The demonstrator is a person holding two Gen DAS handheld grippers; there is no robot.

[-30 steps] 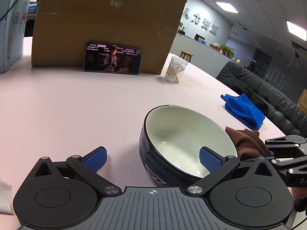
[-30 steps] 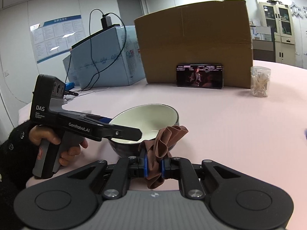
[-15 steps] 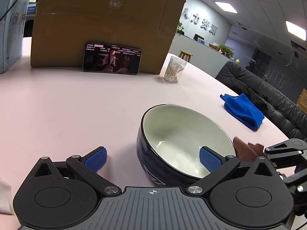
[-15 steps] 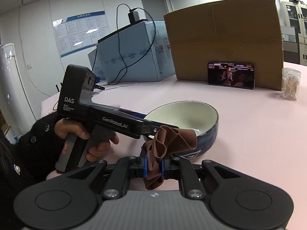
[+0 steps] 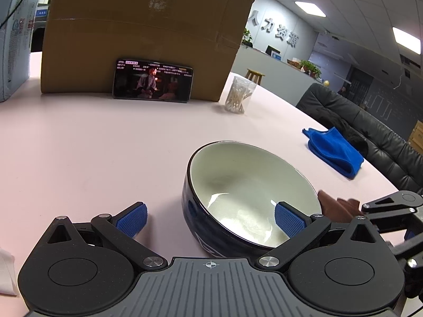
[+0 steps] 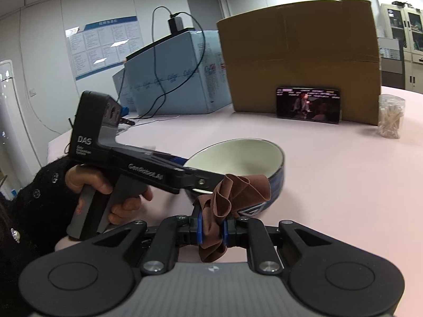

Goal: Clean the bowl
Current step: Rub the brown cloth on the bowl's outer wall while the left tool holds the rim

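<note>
The glazed ceramic bowl (image 5: 251, 198), dark blue outside and white inside, sits tilted on the pink counter (image 5: 105, 153). I judge it heavy, rigid, slick and breakable, best taken across its rim. My left claw (image 5: 210, 218) stands apart, straddling the near wall: one pad inside, one outside and well clear. My right claw (image 6: 211, 229) is clamped on a soft brown cloth (image 6: 232, 195) just before the bowl's outer wall.

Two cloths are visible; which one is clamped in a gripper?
The brown cloth, pinched in the right gripper beside the bowl; the blue cloth lies loose on the table.
</note>
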